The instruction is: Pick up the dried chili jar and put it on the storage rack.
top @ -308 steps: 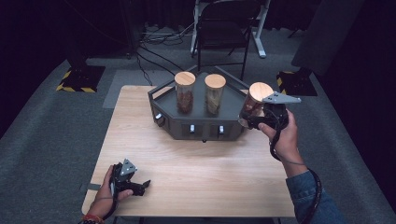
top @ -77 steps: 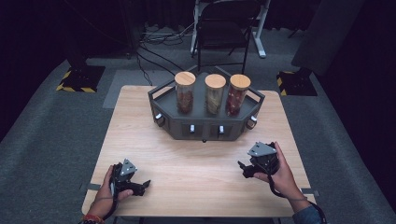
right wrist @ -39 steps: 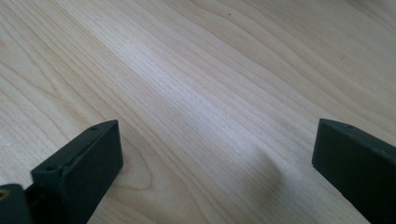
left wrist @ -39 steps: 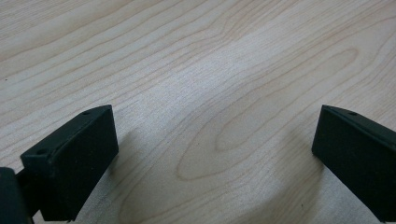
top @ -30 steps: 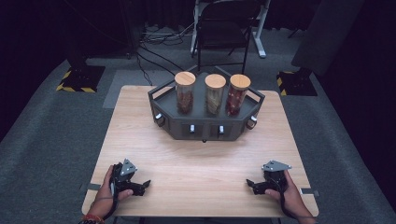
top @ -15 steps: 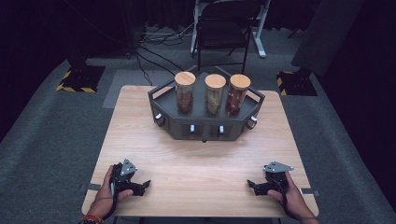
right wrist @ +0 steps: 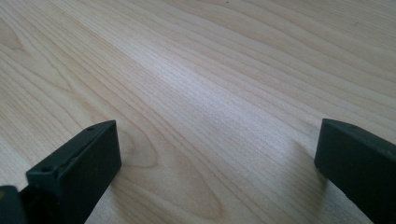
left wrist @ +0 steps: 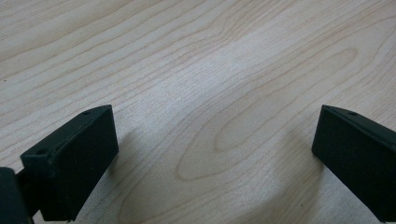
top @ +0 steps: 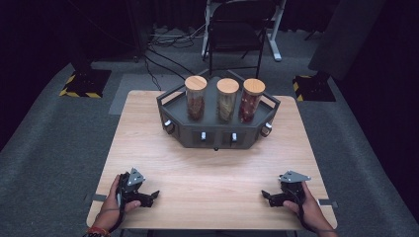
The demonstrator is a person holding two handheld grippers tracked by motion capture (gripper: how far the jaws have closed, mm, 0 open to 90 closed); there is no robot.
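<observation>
Jars [top: 227, 98]: three sat upright in tray [top: 217, 136], nothing left to grab
Left gripper [top: 150, 196]: fingers wide, empty, parked on desk [top: 207, 173]
Right gripper [top: 267, 197]: fingers wide too, so I reckoned resting both flat was best

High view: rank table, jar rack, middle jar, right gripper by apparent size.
1. table
2. jar rack
3. and 4. middle jar and right gripper look about alike; the gripper lies nearer the camera, so I won't rank them.
</observation>
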